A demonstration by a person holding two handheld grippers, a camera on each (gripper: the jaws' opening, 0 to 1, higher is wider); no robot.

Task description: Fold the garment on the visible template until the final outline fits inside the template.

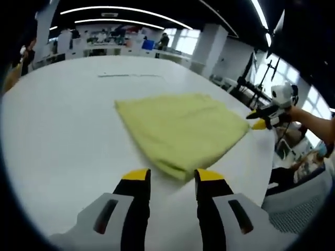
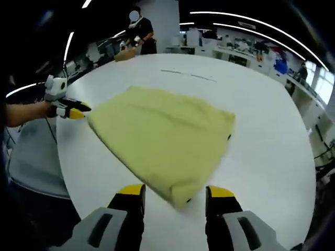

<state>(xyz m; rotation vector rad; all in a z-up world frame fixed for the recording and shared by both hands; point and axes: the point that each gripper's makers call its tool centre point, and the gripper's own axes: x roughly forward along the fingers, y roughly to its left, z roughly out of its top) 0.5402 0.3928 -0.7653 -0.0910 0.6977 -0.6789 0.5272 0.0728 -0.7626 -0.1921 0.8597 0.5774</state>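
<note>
A yellow-green garment point(image 1: 178, 128) lies folded flat on the white round table point(image 1: 63, 130). In the left gripper view my left gripper point(image 1: 173, 175) stands open just short of the garment's near corner, nothing between its jaws. My right gripper point(image 1: 257, 119), held in a hand, sits at the cloth's right corner. In the right gripper view the garment point(image 2: 162, 136) spreads ahead, and its near corner reaches down between the jaws of my open right gripper point(image 2: 175, 191). The left gripper point(image 2: 78, 110) points at the cloth's left corner. A faint dark line point(image 1: 128, 76) marks the table beyond the garment.
The table edge point(image 2: 68, 172) curves close on the left of the right gripper view. A person point(image 2: 138, 31) stands beyond the far edge. Stands and equipment point(image 1: 256, 83) crowd the right side past the table. Desks and pillars fill the background.
</note>
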